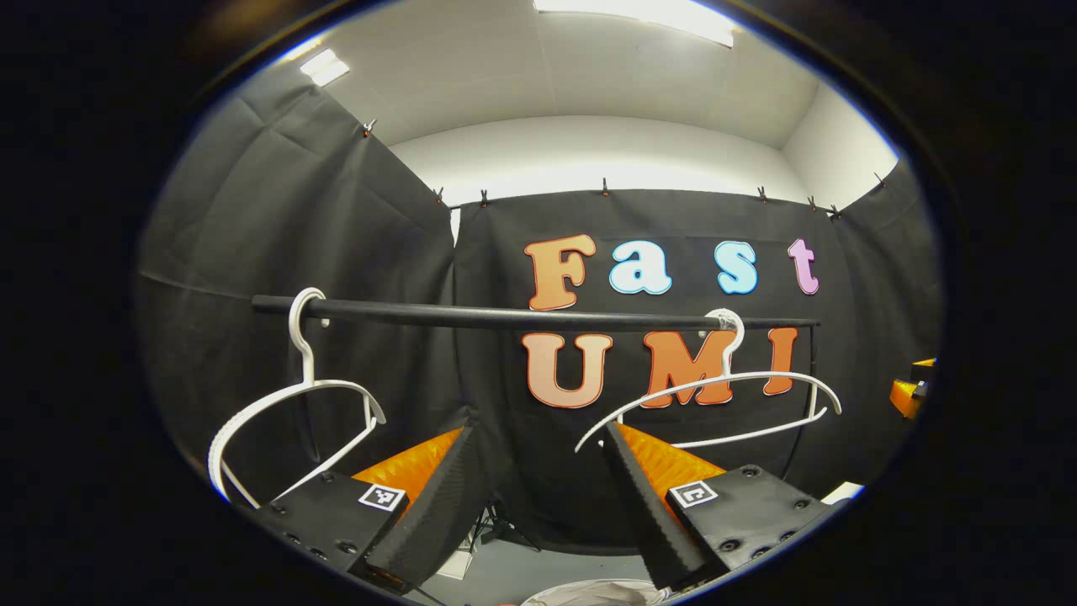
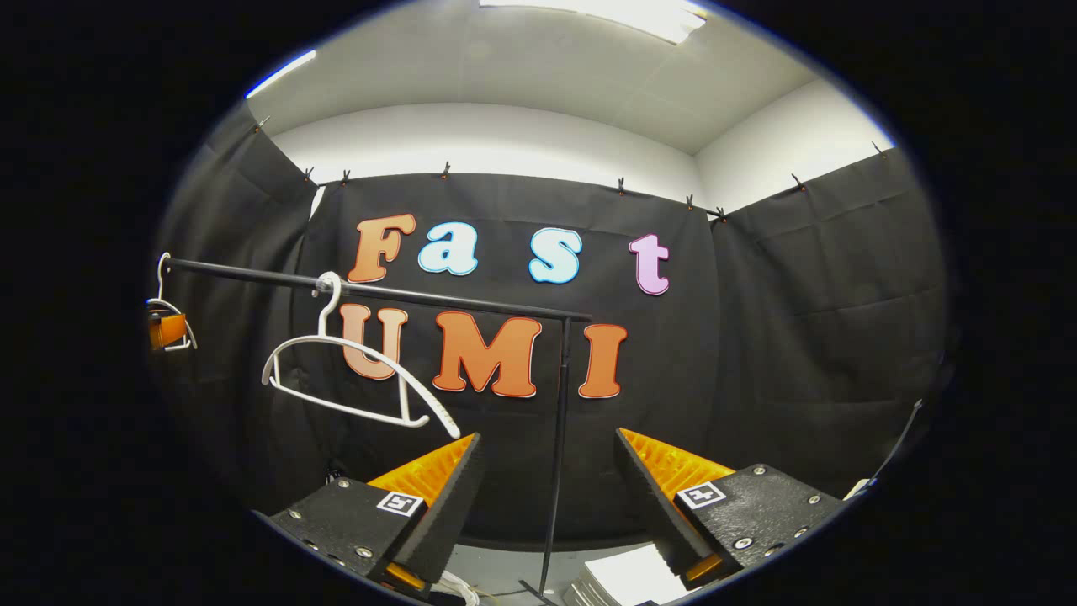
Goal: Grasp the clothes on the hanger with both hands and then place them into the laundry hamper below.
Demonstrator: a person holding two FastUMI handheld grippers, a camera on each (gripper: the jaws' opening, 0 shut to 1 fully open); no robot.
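A black rail (image 1: 505, 317) runs across the booth with two white hangers on it, one at the left (image 1: 294, 404) and one at the right (image 1: 715, 391); both hang bare. My left gripper (image 1: 538, 429) is open below the rail, between the two hangers, with nothing in it. A pale rounded shape (image 1: 589, 594) lies at the bottom edge; I cannot tell if it is cloth or a hamper rim. In the right gripper view the rail (image 2: 379, 291) and a bare hanger (image 2: 353, 370) are up to the left. My right gripper (image 2: 547, 438) is open and holds nothing.
The rail's upright pole (image 2: 555, 454) stands just ahead of the right gripper's gap. A stack of white flat things (image 2: 623, 581) lies on the floor below. Part of the other gripper (image 1: 913, 391) shows at the far right, and another (image 2: 168, 330) by the far hanger.
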